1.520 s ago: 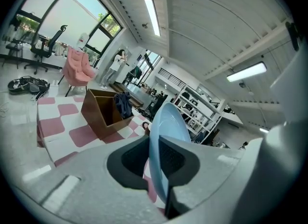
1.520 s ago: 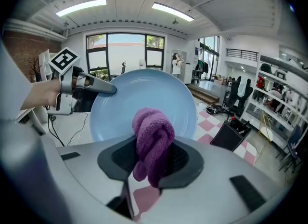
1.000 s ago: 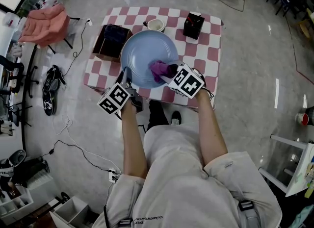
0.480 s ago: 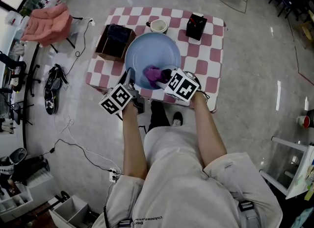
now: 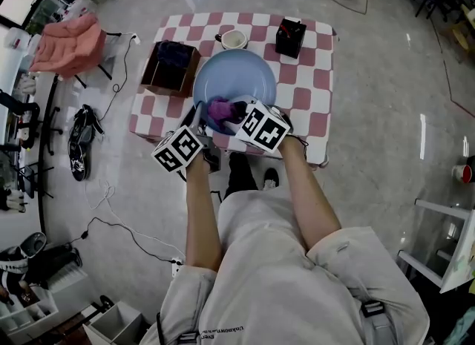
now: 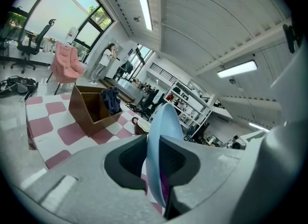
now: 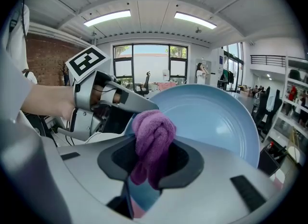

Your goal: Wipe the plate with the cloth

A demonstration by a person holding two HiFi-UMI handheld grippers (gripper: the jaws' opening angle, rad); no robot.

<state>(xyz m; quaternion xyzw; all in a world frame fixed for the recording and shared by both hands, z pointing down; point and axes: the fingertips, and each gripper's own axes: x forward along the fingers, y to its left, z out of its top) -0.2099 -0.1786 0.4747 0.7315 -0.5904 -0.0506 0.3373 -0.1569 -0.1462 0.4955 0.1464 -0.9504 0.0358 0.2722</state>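
Checked table (image 5: 306, 100) on glossy floor (image 5: 386, 76); left tool (image 6: 153, 156) tight on plate (image 5: 234, 75), right tool (image 7: 152, 166) on cloth (image 7: 153, 132).

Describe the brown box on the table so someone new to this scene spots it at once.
On the red-and-white checkered table, look left of the large round light-blue plate. The open-topped brown cardboard box stands there with dark blue fabric inside. The only other box is small and black, on the plate's far right.

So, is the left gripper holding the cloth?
No, the left gripper is shut on the rim of the blue plate; the purple cloth sits between the jaws of the right gripper.
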